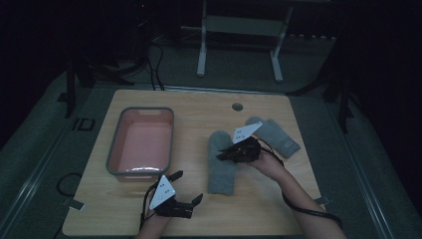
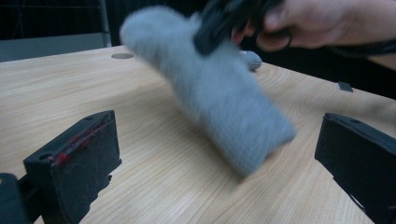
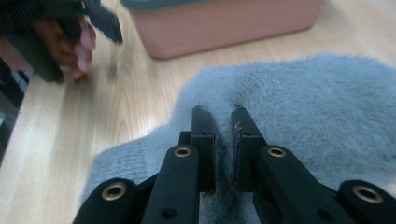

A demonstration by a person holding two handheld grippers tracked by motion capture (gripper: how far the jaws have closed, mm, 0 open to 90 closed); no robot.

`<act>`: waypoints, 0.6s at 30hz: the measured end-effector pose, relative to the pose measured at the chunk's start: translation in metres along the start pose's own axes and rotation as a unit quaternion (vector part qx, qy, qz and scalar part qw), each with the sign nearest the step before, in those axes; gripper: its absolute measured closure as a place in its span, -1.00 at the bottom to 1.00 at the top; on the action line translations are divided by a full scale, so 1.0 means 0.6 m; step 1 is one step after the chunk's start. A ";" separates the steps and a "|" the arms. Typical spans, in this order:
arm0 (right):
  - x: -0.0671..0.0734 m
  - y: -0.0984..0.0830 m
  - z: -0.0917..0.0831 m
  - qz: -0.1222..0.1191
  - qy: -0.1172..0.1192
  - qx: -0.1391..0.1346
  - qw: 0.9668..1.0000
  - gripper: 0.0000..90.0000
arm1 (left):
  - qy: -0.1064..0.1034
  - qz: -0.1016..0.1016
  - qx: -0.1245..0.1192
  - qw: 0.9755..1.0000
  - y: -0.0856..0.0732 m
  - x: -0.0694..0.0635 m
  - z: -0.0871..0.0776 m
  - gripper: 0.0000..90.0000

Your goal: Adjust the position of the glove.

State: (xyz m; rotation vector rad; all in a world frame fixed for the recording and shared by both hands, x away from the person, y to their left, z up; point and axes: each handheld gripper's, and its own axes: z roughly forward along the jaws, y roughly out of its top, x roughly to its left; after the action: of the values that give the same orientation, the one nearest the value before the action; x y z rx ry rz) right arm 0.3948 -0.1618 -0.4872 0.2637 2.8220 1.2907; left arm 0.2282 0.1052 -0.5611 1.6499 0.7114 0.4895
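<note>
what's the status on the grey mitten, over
Right gripper shut on near grey mitten, one end lifted. Left gripper open, idle by pink tub. Second mitten flat behind. Nothing blocking.

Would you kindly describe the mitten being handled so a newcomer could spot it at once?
Start at the pink tub on the left of the wooden table; right of it lie two grey mittens. The one meant is the grey mitten nearer the tub, pinched by the right gripper and partly lifted. The other mitten lies flat, untouched, with a pale label.
</note>
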 end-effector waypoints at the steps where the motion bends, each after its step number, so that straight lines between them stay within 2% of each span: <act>1: -0.003 -0.006 0.010 0.000 0.003 0.006 1.000 0.84 | 0.000 0.000 0.000 1.000 0.000 0.000 0.000 -0.99; 5: -0.017 -0.022 0.039 0.012 0.014 0.017 1.000 0.83 | -0.002 0.000 0.002 1.000 0.000 -0.001 0.001 -0.99; 7: -0.024 -0.028 0.049 0.009 0.014 0.022 1.000 0.82 | -0.003 0.001 0.001 1.000 0.000 -0.001 0.000 -0.99; 11: -0.039 -0.043 0.072 0.016 0.014 0.057 0.998 0.75 | -0.004 0.000 0.001 1.000 0.000 -0.002 -0.001 -0.99; 13: -0.046 -0.051 0.077 0.022 0.021 0.056 0.998 0.56 | -0.004 -0.001 0.000 1.000 0.000 -0.001 -0.001 -0.99; 15: -0.051 -0.054 0.079 0.032 0.017 0.061 0.997 0.17 | -0.004 -0.003 0.000 1.000 0.000 0.000 -0.001 -0.99; 16: -0.052 -0.055 0.079 0.031 0.015 0.060 0.998 0.04 | -0.004 -0.003 0.001 1.000 0.000 0.000 -0.001 -0.99; 18: -0.050 -0.055 0.078 0.026 0.003 0.061 0.998 -0.10 | -0.004 -0.004 0.001 1.000 0.000 0.000 -0.001 -0.99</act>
State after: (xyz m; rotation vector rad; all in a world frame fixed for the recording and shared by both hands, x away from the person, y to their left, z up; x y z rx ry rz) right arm 0.4239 -0.1530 -0.5438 0.3400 2.9233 1.1306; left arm 0.2278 0.1054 -0.5611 1.6502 0.7121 0.4770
